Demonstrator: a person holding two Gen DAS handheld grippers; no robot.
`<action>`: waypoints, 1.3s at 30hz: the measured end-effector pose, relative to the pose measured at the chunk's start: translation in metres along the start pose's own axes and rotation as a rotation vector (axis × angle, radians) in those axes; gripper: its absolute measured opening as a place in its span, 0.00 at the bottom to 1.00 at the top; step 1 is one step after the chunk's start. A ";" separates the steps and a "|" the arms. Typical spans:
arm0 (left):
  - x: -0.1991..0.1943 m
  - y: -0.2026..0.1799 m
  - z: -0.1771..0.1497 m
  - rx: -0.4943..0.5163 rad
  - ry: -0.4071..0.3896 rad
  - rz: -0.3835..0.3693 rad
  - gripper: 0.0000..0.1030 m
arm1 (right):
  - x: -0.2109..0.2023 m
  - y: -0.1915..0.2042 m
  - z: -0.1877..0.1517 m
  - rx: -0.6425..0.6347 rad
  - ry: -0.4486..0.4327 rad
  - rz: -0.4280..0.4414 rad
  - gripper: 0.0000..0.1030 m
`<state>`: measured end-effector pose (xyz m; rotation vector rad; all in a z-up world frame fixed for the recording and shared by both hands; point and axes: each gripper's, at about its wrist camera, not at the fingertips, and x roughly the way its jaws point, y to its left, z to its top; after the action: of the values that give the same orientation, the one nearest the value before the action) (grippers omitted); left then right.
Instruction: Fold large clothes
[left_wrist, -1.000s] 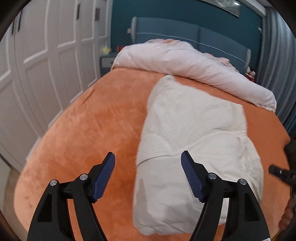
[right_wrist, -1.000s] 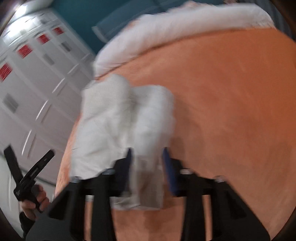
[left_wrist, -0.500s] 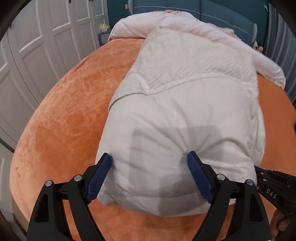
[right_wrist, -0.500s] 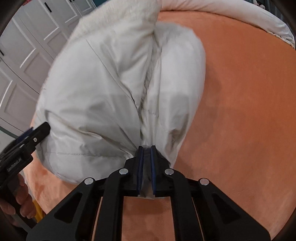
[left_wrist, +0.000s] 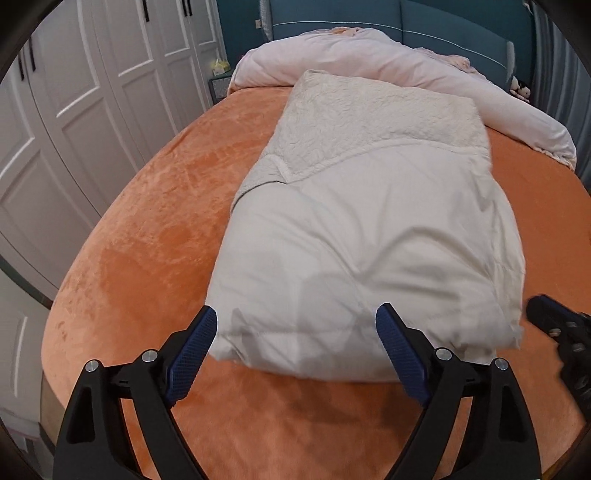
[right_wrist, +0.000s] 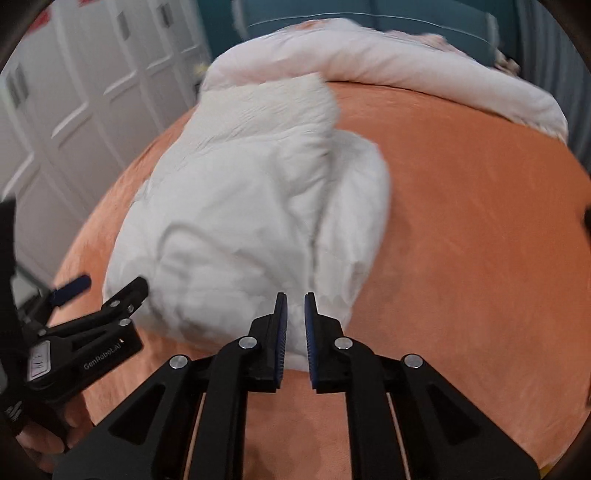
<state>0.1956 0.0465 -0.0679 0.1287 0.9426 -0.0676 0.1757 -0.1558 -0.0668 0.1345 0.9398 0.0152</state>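
Note:
A cream padded jacket (left_wrist: 369, 229), folded into a long bundle with its quilted lining on the far half, lies on the orange bed cover (left_wrist: 147, 240). My left gripper (left_wrist: 295, 310) is wide open and straddles the jacket's near end; its pads do not press the cloth. In the right wrist view the jacket (right_wrist: 240, 221) lies blurred ahead. My right gripper (right_wrist: 295, 297) sits at the hem's near right corner. Its jaws are opening, a narrow gap apart, with a strip of hem showing in the gap. The left gripper (right_wrist: 110, 284) shows at that view's left edge.
A rolled pink duvet (left_wrist: 369, 59) lies across the head of the bed below a teal headboard (left_wrist: 443, 22). White wardrobe doors (left_wrist: 74, 110) run along the left. Bare orange cover (right_wrist: 480, 221) spreads to the jacket's right. A hand (right_wrist: 37, 443) grips the left tool.
The left gripper came down close to the jacket's near end and spread wider. The right gripper shut on the hem half a second ago; its jaws now stand slightly apart.

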 end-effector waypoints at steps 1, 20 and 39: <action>-0.003 -0.002 -0.002 0.009 0.002 0.002 0.84 | 0.017 0.005 -0.005 -0.041 0.066 -0.018 0.09; -0.044 -0.011 -0.051 0.004 -0.012 0.014 0.84 | -0.050 -0.003 -0.048 0.040 -0.065 -0.079 0.59; -0.060 -0.027 -0.077 -0.017 -0.017 0.030 0.83 | -0.054 0.007 -0.079 0.058 -0.058 -0.115 0.63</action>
<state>0.0959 0.0302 -0.0660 0.1263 0.9239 -0.0332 0.0799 -0.1436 -0.0684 0.1332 0.8887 -0.1219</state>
